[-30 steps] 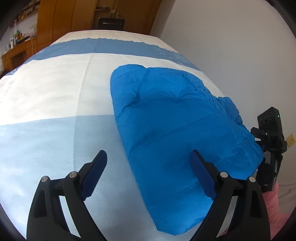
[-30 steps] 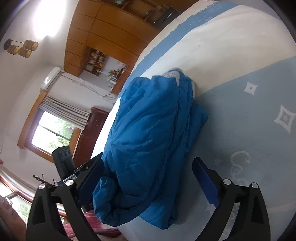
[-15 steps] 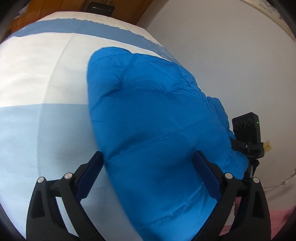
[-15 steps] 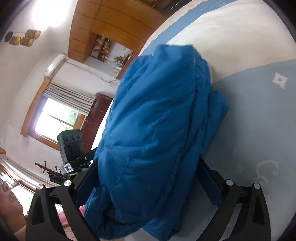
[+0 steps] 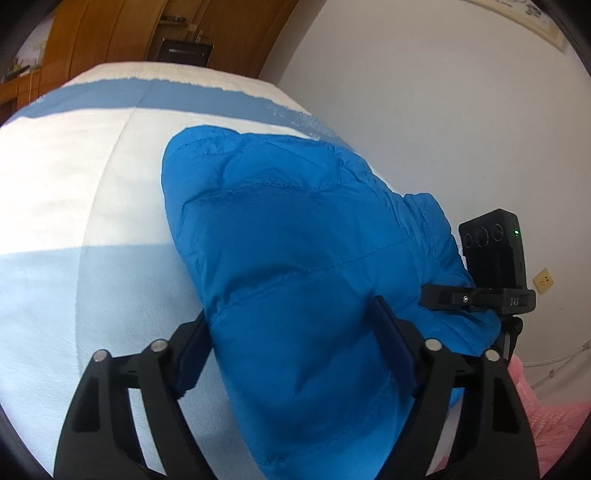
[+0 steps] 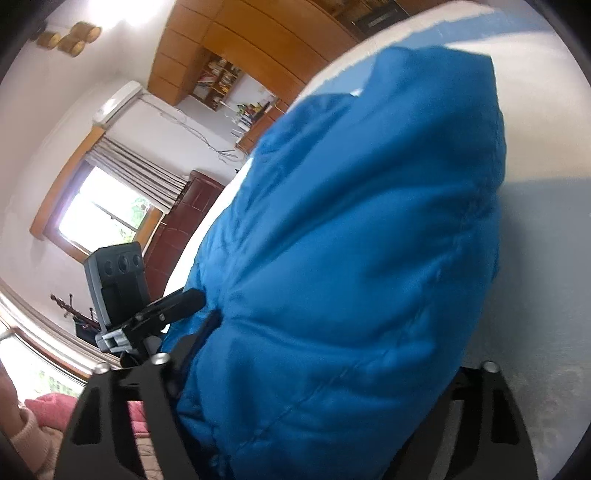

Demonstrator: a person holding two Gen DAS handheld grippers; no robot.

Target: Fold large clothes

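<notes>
Garment: a puffy, quilted bright-blue down jacket (image 5: 295,236), folded into a thick bundle, lying on the right side of the white and pale-blue bedspread (image 5: 74,192), near the bed's edge.
Left gripper (image 5: 291,343): jaws have just been closing; both pads press into the near end of the jacket.
Right gripper (image 6: 325,384): jaws have just been closing; the jacket's bulk fills the gap, clamped.
Far: wooden wardrobe (image 5: 110,33).

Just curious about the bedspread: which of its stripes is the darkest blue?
The far stripe, beyond the blue jacket; the middle stripe is white and the nearest one pale blue.
</notes>
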